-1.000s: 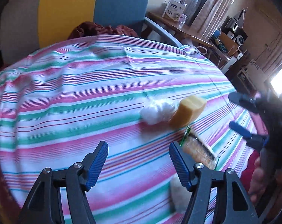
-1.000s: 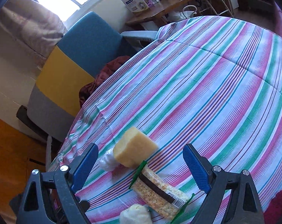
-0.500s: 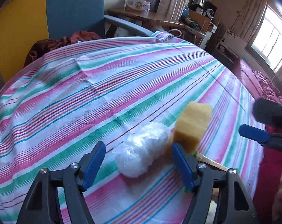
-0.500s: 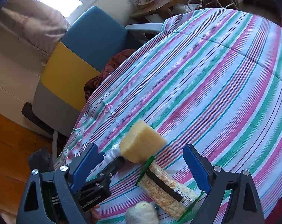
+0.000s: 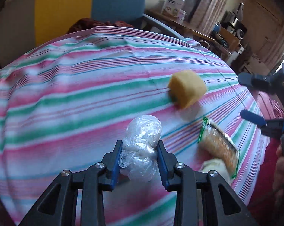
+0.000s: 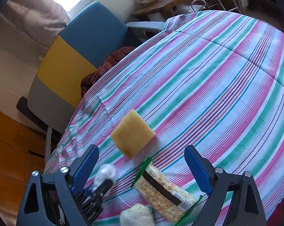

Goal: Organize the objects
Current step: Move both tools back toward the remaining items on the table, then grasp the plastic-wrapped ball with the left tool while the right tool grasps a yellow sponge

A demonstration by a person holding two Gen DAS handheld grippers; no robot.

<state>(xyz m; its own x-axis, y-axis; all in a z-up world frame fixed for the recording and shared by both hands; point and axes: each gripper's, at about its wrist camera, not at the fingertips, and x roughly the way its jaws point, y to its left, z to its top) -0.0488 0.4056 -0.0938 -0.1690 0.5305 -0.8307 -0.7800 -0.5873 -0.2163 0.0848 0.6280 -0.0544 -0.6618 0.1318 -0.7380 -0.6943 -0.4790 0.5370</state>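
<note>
My left gripper [image 5: 139,150] is shut on a crumpled clear plastic wad [image 5: 142,141], its blue pads pressing both sides. The wad hangs just over the striped tablecloth [image 5: 66,98]. A yellow sponge [image 5: 187,91] sits beyond it, tilted and blurred, apart from the wad. A cracker pack [image 5: 219,146] with green ends and a cream lump [image 5: 215,166] lie to the right. My right gripper [image 6: 142,167] stands open over the near end of the cracker pack [image 6: 164,188], with the sponge [image 6: 132,133] ahead of it. The wad [image 6: 105,172] and the left gripper [image 6: 98,188] show at lower left.
A blue, yellow and grey chair [image 6: 89,37] stands behind the table with a dark red cloth [image 6: 111,60] on its seat. A wooden side table [image 6: 166,5] carries boxes. The tablecloth's edge drops off close to the lump [image 6: 136,215]. A hand [image 5: 282,169] holds the right gripper [image 5: 254,98].
My left gripper came in around the plastic wad and shut on it. The wad has left the sponge, which has tipped. The right gripper stayed put and open.
</note>
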